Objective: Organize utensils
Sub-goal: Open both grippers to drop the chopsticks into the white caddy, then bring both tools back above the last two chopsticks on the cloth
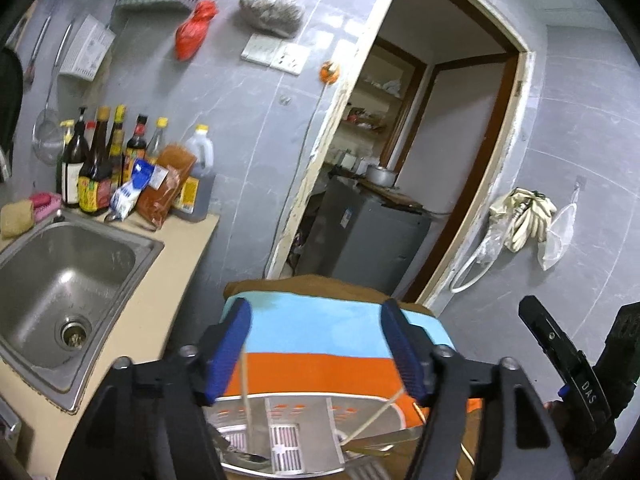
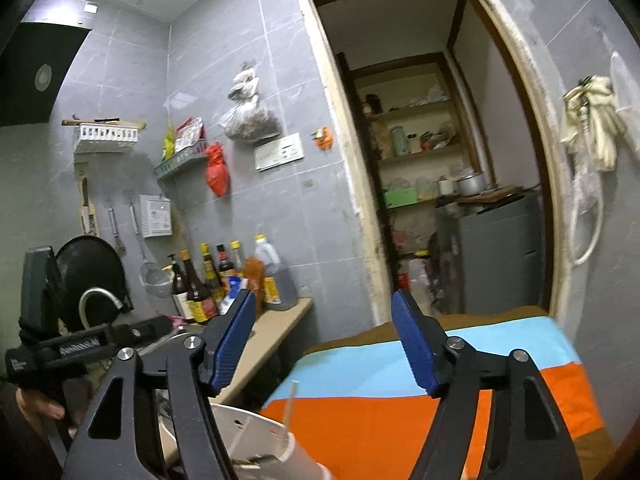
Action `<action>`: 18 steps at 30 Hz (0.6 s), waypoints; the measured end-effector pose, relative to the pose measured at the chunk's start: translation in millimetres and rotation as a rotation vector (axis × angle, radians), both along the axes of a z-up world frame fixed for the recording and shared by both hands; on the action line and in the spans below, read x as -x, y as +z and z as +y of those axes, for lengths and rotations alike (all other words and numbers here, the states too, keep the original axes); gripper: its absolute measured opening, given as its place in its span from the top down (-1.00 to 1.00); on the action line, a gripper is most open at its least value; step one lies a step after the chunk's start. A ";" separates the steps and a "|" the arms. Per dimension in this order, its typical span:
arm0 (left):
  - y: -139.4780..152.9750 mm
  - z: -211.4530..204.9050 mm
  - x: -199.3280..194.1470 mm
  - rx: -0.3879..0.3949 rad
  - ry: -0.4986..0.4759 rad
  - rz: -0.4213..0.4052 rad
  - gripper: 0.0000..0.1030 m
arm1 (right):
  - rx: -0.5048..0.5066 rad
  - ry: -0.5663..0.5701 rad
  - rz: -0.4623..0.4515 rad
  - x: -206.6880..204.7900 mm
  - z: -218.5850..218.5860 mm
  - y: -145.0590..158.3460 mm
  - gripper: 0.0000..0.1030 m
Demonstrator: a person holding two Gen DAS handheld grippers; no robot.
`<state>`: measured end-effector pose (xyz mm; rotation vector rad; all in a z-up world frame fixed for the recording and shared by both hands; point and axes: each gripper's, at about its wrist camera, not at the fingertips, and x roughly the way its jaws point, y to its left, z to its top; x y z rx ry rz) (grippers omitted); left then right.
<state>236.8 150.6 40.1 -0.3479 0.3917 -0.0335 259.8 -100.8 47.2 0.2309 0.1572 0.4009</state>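
Observation:
A white slotted utensil holder (image 1: 296,436) stands at the bottom of the left wrist view on a blue and orange striped cloth (image 1: 320,332). Pale chopsticks (image 1: 246,392) lean inside it, and a metal utensil lies at its bottom. My left gripper (image 1: 316,348) is open and empty, held just above the holder. In the right wrist view the holder's white rim (image 2: 256,428) shows at the bottom with a chopstick (image 2: 290,404) sticking up. My right gripper (image 2: 324,344) is open and empty above the cloth (image 2: 400,408).
A steel sink (image 1: 60,280) sits in a beige counter (image 1: 168,280) on the left, with sauce bottles (image 1: 100,160) and packets behind it. Shelves, bags and ladles hang on the grey tiled wall. A doorway (image 1: 400,140) opens ahead onto a storeroom.

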 end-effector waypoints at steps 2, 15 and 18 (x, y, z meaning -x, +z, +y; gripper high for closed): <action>7.0 -11.8 3.9 -0.030 0.001 -0.022 -0.60 | 0.010 -0.028 -0.002 6.7 -11.9 3.9 -0.49; 26.5 -98.0 26.1 -0.164 -0.055 -0.107 -0.96 | 0.085 -0.127 0.023 36.6 -88.3 14.8 -0.94; 22.2 -118.1 31.7 -0.161 -0.086 -0.103 -0.96 | 0.108 -0.135 0.047 37.9 -107.8 8.1 -0.94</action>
